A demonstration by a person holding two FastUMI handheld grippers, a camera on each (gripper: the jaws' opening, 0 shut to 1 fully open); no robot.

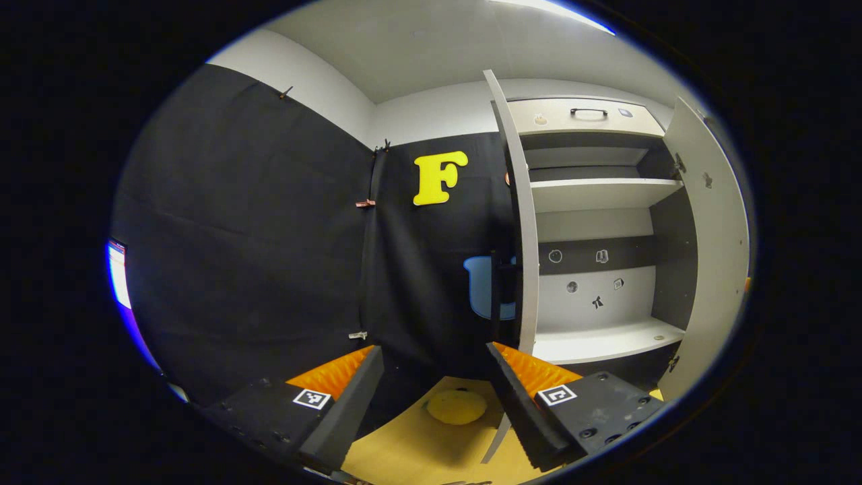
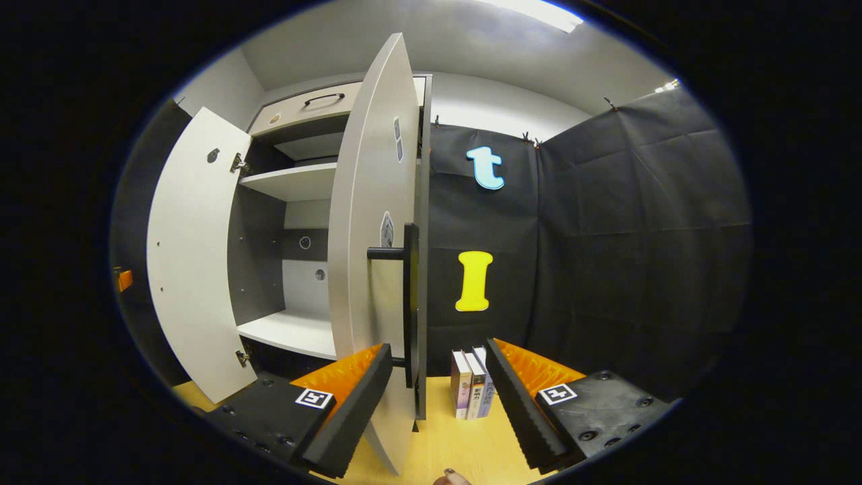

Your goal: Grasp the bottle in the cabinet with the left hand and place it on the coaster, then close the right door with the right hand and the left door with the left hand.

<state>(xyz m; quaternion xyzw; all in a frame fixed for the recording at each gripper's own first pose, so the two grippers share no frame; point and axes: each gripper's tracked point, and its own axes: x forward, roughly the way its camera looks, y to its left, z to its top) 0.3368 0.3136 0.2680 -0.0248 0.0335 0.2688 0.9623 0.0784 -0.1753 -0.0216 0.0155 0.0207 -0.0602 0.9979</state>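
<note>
Two doors stand wide, the cabinet (image 1: pixel 606 269) shelves show no bottle, and the coaster (image 1: pixel 456 406) on the bench (image 1: pixel 404 451) lies bare between the left claw's (image 1: pixel 434 384) spread fingers, while the right claw (image 2: pixel 438 384), also gaping, lines up on the right door (image 2: pixel 367 222) handle (image 2: pixel 409 303), likely to close it.

Black cloth (image 2: pixel 606 236) is hung across the booth's walls, pinned below a white wall (image 1: pixel 431 111). A ceiling light (image 2: pixel 532 12) is seen overhead, a wooden table (image 2: pixel 465 444) below.
</note>
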